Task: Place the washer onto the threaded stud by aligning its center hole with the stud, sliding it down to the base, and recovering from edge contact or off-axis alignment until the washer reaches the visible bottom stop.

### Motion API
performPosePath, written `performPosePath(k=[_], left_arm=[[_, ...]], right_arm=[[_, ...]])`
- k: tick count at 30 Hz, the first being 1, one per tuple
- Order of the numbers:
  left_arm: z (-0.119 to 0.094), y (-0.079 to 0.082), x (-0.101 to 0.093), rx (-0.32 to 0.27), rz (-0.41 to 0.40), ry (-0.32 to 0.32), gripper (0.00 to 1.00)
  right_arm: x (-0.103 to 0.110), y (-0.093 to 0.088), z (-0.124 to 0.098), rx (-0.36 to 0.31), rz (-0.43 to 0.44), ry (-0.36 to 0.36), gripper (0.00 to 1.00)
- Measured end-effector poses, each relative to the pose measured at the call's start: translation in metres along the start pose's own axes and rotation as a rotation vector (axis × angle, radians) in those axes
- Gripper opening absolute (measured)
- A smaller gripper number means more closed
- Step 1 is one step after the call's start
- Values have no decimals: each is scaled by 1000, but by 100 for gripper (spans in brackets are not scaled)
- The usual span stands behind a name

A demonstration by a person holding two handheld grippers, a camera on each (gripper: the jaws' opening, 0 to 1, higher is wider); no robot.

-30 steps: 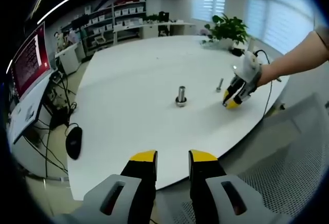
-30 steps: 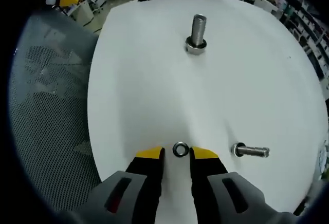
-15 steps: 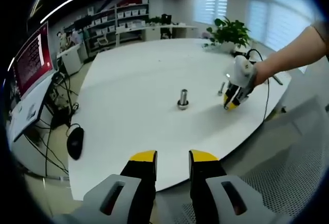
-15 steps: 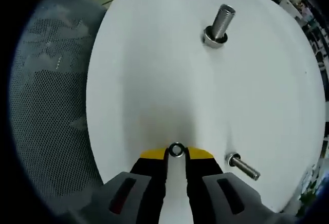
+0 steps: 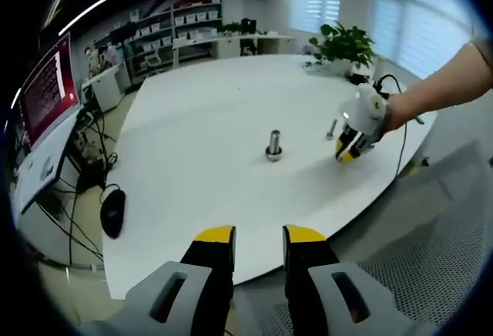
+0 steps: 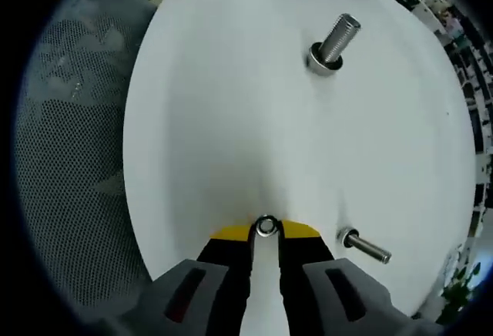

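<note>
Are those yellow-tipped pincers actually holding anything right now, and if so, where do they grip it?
The right gripper pinches the washer by its outer rim, between its fingertips. The left gripper holds nothing.

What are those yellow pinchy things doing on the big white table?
A person is working with two hand-held grippers. The right hand-held gripper is pinching a small metal washer at its tips, low on the white table. The threaded stud stands upright farther across the table, with no washer on it yet. A loose bolt lies beside the gripper. The left hand-held gripper hangs by the table's edge, holding nothing.
</note>
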State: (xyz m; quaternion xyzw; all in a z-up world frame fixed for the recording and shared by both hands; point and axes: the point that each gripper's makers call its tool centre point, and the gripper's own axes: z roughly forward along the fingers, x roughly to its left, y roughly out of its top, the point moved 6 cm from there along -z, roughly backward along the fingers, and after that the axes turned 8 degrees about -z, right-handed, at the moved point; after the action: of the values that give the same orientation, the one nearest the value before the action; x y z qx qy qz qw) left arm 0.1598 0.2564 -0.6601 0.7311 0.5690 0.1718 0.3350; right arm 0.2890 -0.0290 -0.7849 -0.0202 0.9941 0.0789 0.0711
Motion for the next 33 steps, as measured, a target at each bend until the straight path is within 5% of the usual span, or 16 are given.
performPosePath(k=[12,17,33], left_arm=[[1,-1,0,11,-6,-5,22],[2,-2,0,21,-7,-7,22],[1,-2,3,22,-12,11,22]], right_arm=[[6,-20,-2,-296,200,-120,14],[9,-19,-2,-298,165,-154,14],[-8,-32,-15,-332,307,-171,14]])
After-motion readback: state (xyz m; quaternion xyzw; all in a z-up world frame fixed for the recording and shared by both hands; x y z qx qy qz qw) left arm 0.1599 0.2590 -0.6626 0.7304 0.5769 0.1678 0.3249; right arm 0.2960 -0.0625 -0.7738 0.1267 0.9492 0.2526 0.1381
